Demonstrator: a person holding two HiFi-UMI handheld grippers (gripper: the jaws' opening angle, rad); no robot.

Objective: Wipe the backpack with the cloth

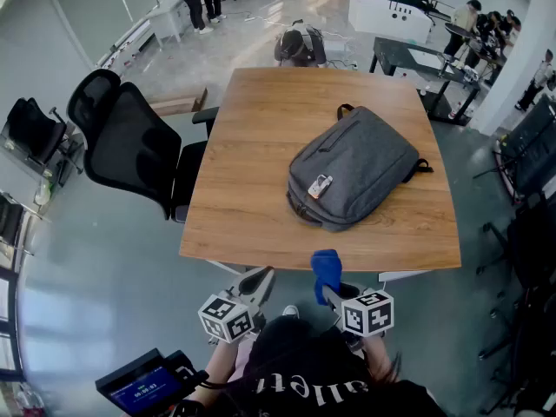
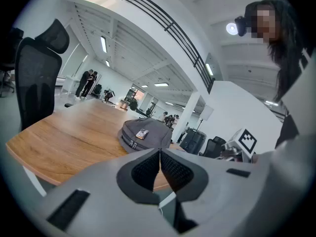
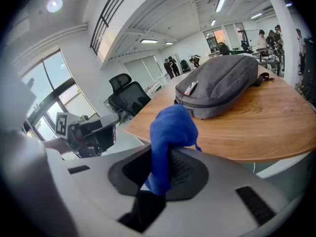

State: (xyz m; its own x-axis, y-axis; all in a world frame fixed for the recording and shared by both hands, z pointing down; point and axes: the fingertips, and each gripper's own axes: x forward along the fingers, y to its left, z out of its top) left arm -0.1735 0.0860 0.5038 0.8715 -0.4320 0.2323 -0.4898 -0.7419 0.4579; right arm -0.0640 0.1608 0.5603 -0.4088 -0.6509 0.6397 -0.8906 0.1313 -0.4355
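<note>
Writing first: white letters run across the person's black top [image 1: 313, 389], only partly readable; a small device with a blue screen [image 1: 143, 383] sits at lower left, its figures too small to read; the pale tag [image 1: 320, 185] on the backpack carries nothing legible.

Now the right gripper [image 3: 168, 154]: its jaws pinch the blue cloth [image 3: 170, 132], which bunches up above the pads; in the head view that cloth [image 1: 327, 270] hangs just off the table's near edge, with the right gripper [image 1: 334, 294] under it. The left gripper [image 2: 159, 152] has its jaws pressed together with nothing between them; it [image 1: 259, 281] sits beside the right one, also short of the edge.

The grey backpack [image 1: 352, 168] lies flat on the wooden table [image 1: 252, 146], on its right half, ahead of both grippers and apart from them; the left gripper's view shows the backpack [image 2: 145, 135] beyond the tips; the right gripper's view has it [image 3: 222, 83] past the cloth. A strip of bare wood runs between bag and near edge; broad bare wood lies to its left; a black office chair [image 1: 130, 142] stands at the table's left edge.
</note>
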